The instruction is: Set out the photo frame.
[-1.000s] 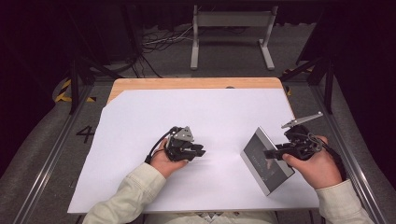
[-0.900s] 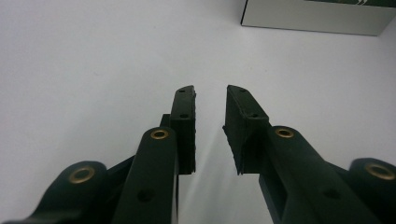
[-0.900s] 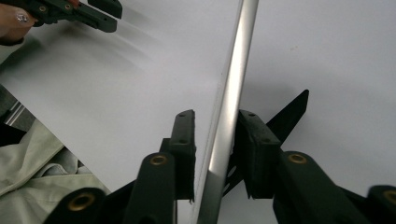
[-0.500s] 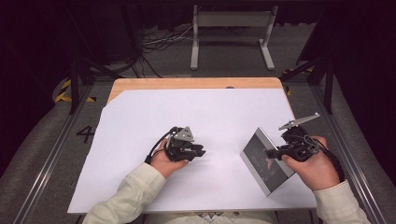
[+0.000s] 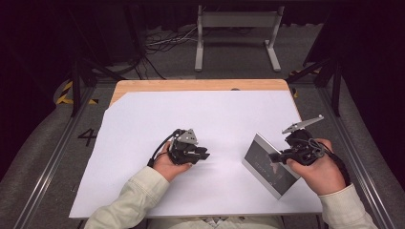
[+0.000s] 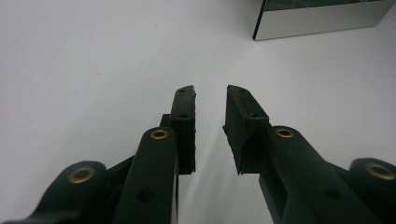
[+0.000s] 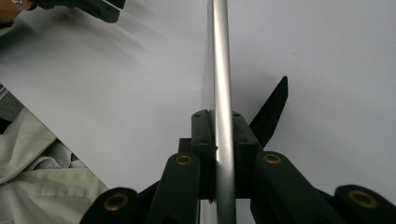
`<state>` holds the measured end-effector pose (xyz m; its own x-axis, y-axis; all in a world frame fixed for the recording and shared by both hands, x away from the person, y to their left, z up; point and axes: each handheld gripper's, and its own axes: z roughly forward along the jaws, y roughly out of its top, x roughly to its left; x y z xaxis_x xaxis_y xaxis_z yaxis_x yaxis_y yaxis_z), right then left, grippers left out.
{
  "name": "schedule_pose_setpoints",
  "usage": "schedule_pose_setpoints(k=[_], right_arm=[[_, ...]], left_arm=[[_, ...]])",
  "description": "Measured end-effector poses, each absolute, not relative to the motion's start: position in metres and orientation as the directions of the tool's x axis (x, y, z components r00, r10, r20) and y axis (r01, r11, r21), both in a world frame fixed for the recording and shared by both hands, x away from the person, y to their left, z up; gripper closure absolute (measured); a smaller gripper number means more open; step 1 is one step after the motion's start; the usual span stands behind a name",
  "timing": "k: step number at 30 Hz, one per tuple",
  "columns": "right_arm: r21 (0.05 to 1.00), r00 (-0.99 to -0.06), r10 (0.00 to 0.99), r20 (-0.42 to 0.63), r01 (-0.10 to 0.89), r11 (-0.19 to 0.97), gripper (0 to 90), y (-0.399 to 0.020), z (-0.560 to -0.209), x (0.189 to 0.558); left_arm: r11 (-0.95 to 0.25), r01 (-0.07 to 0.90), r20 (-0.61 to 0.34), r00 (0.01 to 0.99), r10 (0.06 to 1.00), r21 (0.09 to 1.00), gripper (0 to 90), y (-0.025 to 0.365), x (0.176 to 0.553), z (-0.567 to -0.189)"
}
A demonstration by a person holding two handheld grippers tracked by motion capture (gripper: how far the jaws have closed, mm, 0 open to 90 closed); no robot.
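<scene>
Right gripper [image 7: 219, 135]: fingers have just been closing, now clamped on thin silver-edged flat panel [image 5: 268, 164] at desk's [image 5: 143, 124] four o'clock. Grip is best kept square. Left gripper [image 6: 210, 130] part open, empty.

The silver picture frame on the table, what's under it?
The silver rectangular picture frame, clamped in the right claw, stands tilted on the white table sheet. A black stand leg props it. Beneath its bottom edge is hidden.
</scene>
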<state>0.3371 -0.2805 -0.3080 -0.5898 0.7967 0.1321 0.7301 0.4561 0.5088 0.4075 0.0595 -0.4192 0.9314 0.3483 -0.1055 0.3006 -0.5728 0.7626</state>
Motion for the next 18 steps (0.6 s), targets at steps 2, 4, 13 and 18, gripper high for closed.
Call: schedule_pose_setpoints(k=[2, 4, 13, 18], right_arm=[[0.51, -0.593, 0.794, 0.132, 0.728, 0.458, 84.0, -0.28, -0.307, 0.337], [0.516, -0.599, 0.79, 0.134, 0.723, 0.46, 84.0, -0.28, -0.305, 0.337], [0.531, -0.672, 0.734, 0.1, 0.66, 0.532, 84.0, -0.277, -0.291, 0.344], [0.537, -0.71, 0.701, 0.07, 0.619, 0.573, 84.0, -0.275, -0.284, 0.353]], left_arm=[[-0.573, 0.3, -0.105, 0.932, 0.347, 0.763, 74.1, 0.06, 0.408, -0.419], [-0.573, 0.298, -0.102, 0.932, 0.348, 0.763, 74.1, 0.06, 0.408, -0.418], [-0.564, 0.302, -0.104, 0.929, 0.355, 0.769, 74.0, 0.064, 0.407, -0.416], [-0.556, 0.312, -0.107, 0.923, 0.37, 0.77, 74.0, 0.07, 0.407, -0.416]])
